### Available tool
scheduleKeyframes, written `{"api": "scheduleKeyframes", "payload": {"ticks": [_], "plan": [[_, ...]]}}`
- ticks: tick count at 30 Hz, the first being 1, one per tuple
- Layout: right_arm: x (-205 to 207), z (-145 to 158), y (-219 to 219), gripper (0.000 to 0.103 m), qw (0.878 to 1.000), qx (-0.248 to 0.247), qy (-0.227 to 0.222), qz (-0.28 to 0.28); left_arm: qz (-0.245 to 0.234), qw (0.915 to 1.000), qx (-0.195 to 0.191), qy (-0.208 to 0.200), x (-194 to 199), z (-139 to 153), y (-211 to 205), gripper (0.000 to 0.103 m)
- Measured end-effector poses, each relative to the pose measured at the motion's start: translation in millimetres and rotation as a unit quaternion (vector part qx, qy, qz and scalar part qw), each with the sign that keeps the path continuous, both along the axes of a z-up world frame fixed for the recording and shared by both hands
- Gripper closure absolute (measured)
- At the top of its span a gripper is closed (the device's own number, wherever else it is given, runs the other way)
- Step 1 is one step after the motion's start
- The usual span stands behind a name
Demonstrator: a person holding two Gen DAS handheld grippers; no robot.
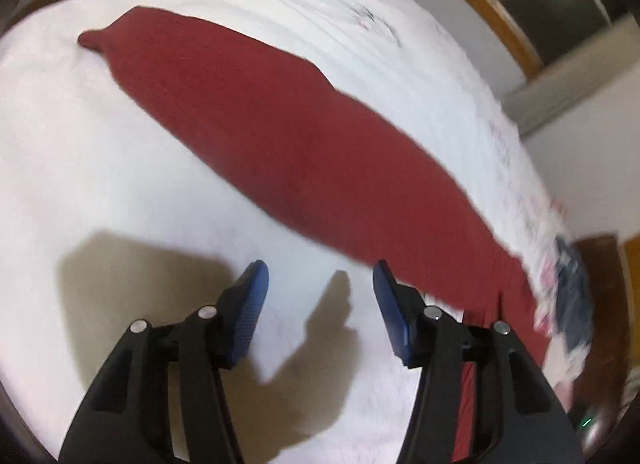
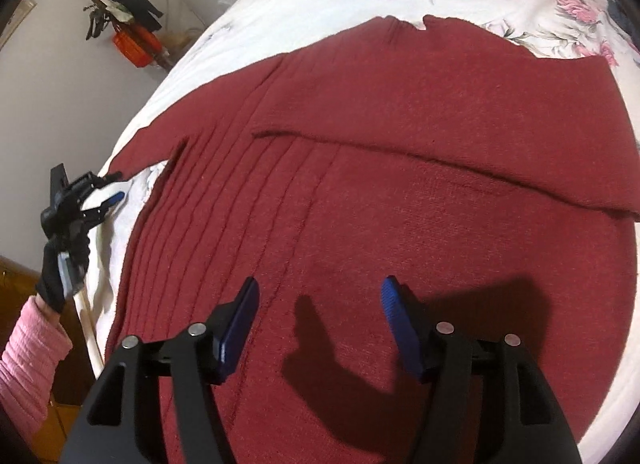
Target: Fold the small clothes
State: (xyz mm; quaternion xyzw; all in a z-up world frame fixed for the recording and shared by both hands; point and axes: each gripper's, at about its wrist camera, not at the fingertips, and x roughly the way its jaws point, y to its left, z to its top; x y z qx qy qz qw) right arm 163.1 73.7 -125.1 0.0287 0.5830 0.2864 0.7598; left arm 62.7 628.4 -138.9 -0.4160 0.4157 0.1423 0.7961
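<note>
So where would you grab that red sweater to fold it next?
Probably the loose sleeve lying flat at the red sweater's left edge. The open left gripper hovers just beside it, so come in from that side and pinch near the cuff; the other sleeve already lies folded across the body.

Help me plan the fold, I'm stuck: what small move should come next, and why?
Probably bring the left claw to the sleeve lying out flat on the bed and pinch it. One side of the sweater already lies folded across the body, that sleeve does not, and both claws are open and empty, the right claw over the body.
</note>
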Motion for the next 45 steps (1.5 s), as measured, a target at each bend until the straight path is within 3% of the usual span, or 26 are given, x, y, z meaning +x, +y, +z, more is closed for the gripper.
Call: {"api": "scheduleKeyframes", "payload": {"ticks": [3, 8, 19, 21, 23, 26, 32, 40, 45], "plan": [[1.0, -4.2, 4.3, 0.039, 1.0, -0.026, -0.011, 0.001, 0.029, 0.999, -0.028, -0.02, 2.6, -7.7, 22.9, 0.051], [6.9, -15.6, -0.3, 0.039, 1.0, -0.029, 0.003, -0.012, 0.074, 0.9944, -0.062, -0.044, 3.2, -17.6, 47.2, 0.059], [8.0, -27.9, -3.7, 0.039, 0.999, -0.026, 0.008, -0.02, 0.092, 0.9953, -0.018, -0.027, 25.9, -7.1, 79.1, 0.07], [7.8, -27.7, -4.3, 0.039, 0.999, -0.025, 0.008, -0.02, 0.084, 0.9962, -0.004, -0.025, 25.1, -1.5, 79.5, 0.089], [6.2, -26.8, -6.2, 0.039, 0.999, -0.025, 0.007, -0.019, 0.076, 0.9964, 0.014, -0.035, 21.1, 7.8, 76.8, 0.095], [5.0, -25.5, -6.8, 0.039, 1.0, -0.024, 0.007, -0.019, 0.053, 0.9963, 0.043, -0.051, 26.9, 25.7, 59.1, 0.097], [1.0, -21.4, -7.8, 0.039, 0.999, -0.023, 0.005, -0.022, -0.029, 0.9926, 0.062, -0.1, 47.1, 61.0, 0.4, 0.098], [-3.3, -17.4, -16.9, 0.039, 0.999, -0.02, 0.0, -0.025, -0.132, 0.9816, 0.04, -0.132, 82.9, 72.2, -106.1, 0.098], [-3.7, -19.8, -22.8, 0.039, 1.0, -0.013, 0.002, -0.028, -0.176, 0.9738, 0.025, -0.142, 94.6, 62.2, -162.8, 0.098]]}}
